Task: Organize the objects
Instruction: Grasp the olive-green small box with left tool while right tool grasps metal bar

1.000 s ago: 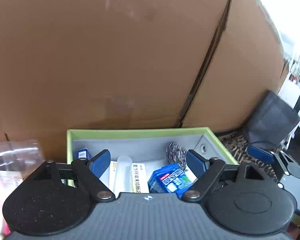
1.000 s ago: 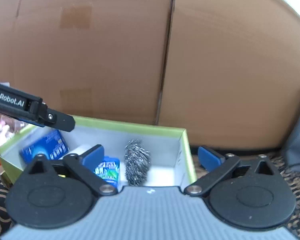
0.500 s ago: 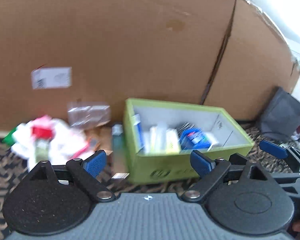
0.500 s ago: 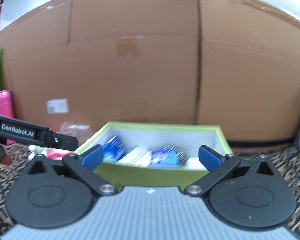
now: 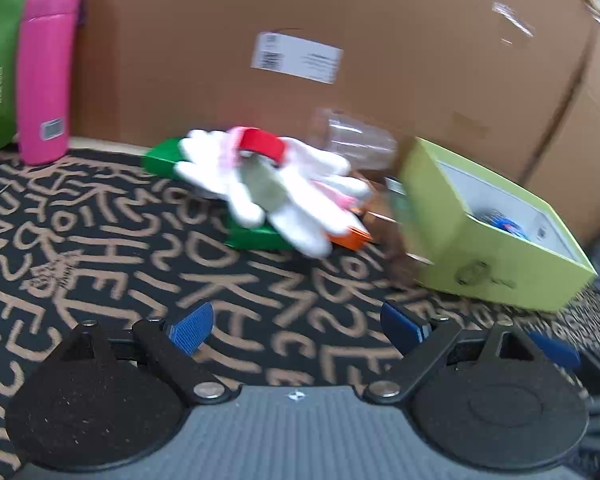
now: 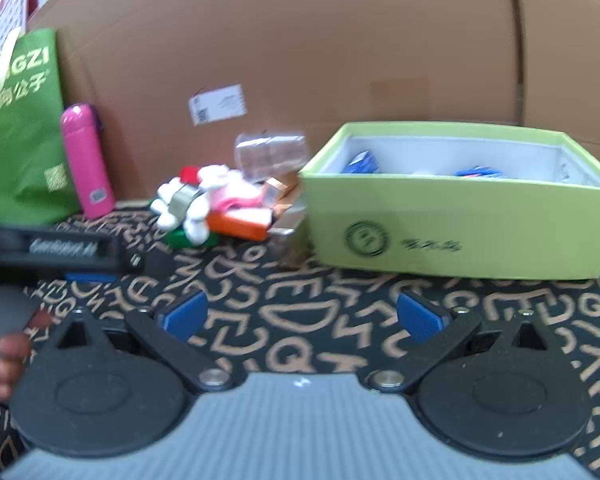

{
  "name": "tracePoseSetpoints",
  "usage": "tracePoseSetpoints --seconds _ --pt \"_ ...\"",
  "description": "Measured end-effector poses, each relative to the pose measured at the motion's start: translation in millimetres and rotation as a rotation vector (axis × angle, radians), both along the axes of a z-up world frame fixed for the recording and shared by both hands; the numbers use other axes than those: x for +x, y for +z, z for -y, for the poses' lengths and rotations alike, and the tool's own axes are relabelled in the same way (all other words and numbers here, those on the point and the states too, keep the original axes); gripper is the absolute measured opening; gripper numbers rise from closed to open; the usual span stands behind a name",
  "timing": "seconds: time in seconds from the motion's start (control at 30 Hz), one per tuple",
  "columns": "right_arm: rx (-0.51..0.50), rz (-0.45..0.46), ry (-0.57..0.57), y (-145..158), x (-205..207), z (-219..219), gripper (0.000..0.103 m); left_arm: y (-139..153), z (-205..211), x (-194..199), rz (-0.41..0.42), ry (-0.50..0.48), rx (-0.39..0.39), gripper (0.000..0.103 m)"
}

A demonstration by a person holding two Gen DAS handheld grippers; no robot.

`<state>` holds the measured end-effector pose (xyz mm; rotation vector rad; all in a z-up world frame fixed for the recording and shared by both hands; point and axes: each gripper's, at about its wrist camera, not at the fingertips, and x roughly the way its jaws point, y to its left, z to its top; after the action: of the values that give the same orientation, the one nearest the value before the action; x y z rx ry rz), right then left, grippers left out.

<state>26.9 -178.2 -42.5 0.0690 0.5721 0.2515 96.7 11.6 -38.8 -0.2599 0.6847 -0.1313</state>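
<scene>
A light green open box with blue packets inside stands on the patterned mat at the right. Left of it lies a pile: a white and pink plush toy, a green box, an orange box and a clear plastic container. My left gripper is open and empty over the mat, short of the pile. My right gripper is open and empty in front of the box. The left gripper also shows in the right wrist view.
A pink bottle and a green bag stand at the far left. Large cardboard boxes wall off the back. The black mat with tan letters spreads in front.
Both grippers have pulled back from over the green box and away from it. The left one has swung left, so the pile and pink bottle are now in view.
</scene>
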Motion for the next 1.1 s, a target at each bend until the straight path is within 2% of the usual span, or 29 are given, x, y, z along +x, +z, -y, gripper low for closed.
tracePoseSetpoints --seconds 0.13,0.27,0.33,0.4,0.43,0.5,0.53,0.6,0.63,0.77,0.9,0.97,1.07,1.1 --pt "-0.032 0.013 -0.002 3.3 1.0 -13.3 0.103 3.4 -11.2 22.1 0.024 0.058 0.0 0.093" --pt "-0.038 0.012 -0.005 4.8 0.8 -18.4 0.103 14.3 -12.3 49.0 0.075 0.055 0.02 0.092" --pt "-0.039 0.015 -0.005 4.9 1.2 -19.8 0.103 18.0 -13.5 63.4 0.105 0.052 0.028 0.084" --pt "-0.043 0.017 0.004 5.2 3.2 -23.5 0.103 17.9 -13.8 79.0 0.09 0.044 0.039 0.066" --pt "-0.046 0.019 0.011 5.3 4.6 -26.2 0.103 16.4 -14.4 85.6 0.08 0.029 0.039 0.062" --pt "-0.053 0.029 0.029 5.9 7.2 -32.9 0.103 9.2 -14.8 96.8 0.04 0.004 0.044 0.042" --pt "-0.057 0.034 0.039 5.8 9.2 -36.3 0.102 4.5 -15.3 100.0 0.024 -0.018 0.036 0.039" --pt "-0.064 0.039 0.044 5.4 15.2 -42.4 0.096 1.3 -15.6 95.0 0.036 -0.032 0.061 0.027" --pt "-0.064 0.036 0.04 4.8 19.8 -44.5 0.094 1.6 -15.9 91.4 0.034 -0.038 0.073 0.026" --pt "-0.061 0.029 -0.015 -1.2 43.9 -47.1 0.076 7.5 -27.9 59.5 0.024 -0.089 -0.017 0.026" --pt "-0.051 -0.008 -0.082 -10.8 74.5 -42.3 0.054 8.6 -30.6 17.9 0.037 -0.127 -0.009 0.026" --pt "-0.021 -0.038 -0.088 -15.4 87.0 -40.6 0.048 5.2 -32.2 2.0 0.028 -0.15 -0.013 0.026" --pt "-0.023 -0.044 -0.109 -20.9 91.0 -44.1 0.045 -1.4 -30.9 -10.2 0.018 -0.142 0.007 0.027" --pt "-0.054 -0.032 -0.12 -22.6 88.4 -46.0 0.033 -3.4 -31.1 -13.7 0.013 -0.13 0.015 0.029"
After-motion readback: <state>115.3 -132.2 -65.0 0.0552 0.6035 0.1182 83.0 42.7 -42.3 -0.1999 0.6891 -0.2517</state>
